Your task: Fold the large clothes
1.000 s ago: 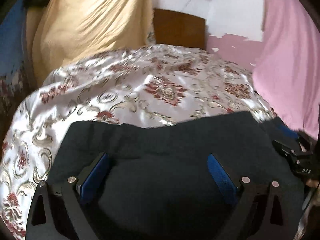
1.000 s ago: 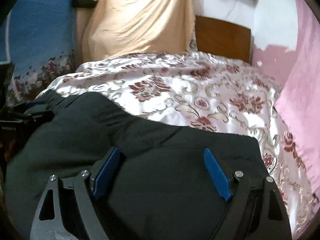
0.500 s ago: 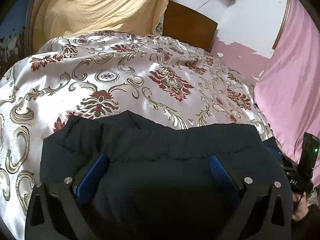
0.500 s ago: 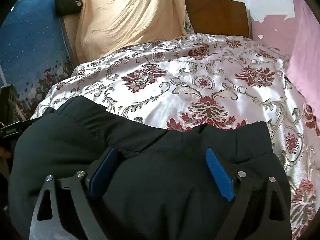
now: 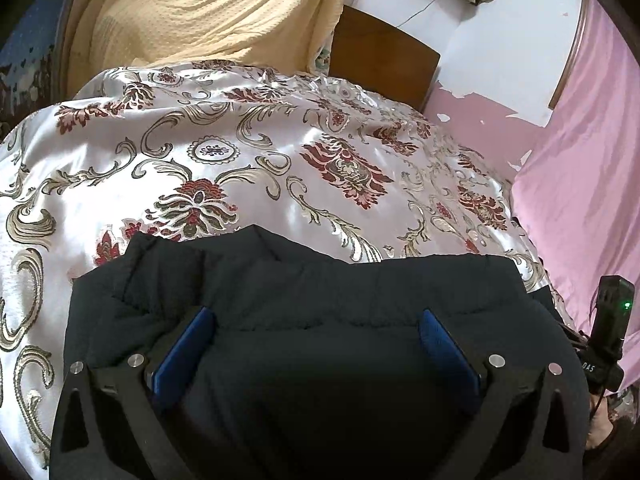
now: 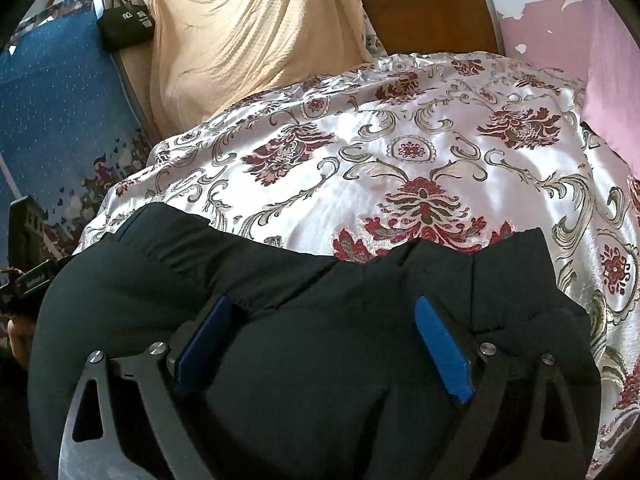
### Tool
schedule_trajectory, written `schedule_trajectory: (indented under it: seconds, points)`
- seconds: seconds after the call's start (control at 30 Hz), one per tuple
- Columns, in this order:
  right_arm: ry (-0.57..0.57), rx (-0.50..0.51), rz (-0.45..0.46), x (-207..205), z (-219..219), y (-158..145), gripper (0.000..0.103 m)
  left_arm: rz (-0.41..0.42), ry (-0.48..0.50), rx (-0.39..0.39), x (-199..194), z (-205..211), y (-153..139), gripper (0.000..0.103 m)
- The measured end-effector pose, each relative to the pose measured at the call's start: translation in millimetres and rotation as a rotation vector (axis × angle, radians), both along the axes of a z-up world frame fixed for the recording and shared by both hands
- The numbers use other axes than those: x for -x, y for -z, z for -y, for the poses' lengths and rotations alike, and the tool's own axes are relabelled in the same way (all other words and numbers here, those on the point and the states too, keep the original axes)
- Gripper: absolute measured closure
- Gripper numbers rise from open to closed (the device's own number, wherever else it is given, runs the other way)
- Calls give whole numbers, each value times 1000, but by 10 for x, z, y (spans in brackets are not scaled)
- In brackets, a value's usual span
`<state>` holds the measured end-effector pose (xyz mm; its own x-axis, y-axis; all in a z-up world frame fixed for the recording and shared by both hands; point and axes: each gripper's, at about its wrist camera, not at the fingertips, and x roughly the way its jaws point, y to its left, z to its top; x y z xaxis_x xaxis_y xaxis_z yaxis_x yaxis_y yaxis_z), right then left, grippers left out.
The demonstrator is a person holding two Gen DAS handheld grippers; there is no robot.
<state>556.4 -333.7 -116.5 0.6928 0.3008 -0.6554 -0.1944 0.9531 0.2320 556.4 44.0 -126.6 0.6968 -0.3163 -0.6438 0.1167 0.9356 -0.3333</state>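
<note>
Dark navy padded garment [image 5: 320, 360] laid on a patterned bed, both tongs spread wide over it.

The dark, quilted piece of clothing is spread across the near edge of a glossy white satin bedspread with red flowers and gold scrolls [image 5: 240, 152], its far hem lying on the bedspread. The left gripper [image 5: 316, 320] is seen with its blue-padded jaws set wide apart, the dark cloth bulging up between them; whether the pads press on it cannot be told. The right gripper [image 6: 320, 312] is likewise held over the garment, its jaws opening, with fabric between them but no pinch visible. A cream textured drape [image 6: 248, 40] and a brown wooden headboard [image 6: 428, 16] are seen behind the bed, and a pink curtain [image 5: 580, 168] hangs beside it.
</note>
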Motion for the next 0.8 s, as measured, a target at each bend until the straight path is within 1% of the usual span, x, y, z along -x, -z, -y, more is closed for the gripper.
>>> schedule_trajectory:
  seconds: [0.8]
  points:
    - [-2,-22,-5,-18,7,70,13,6,-3,-5,2,10,33,0]
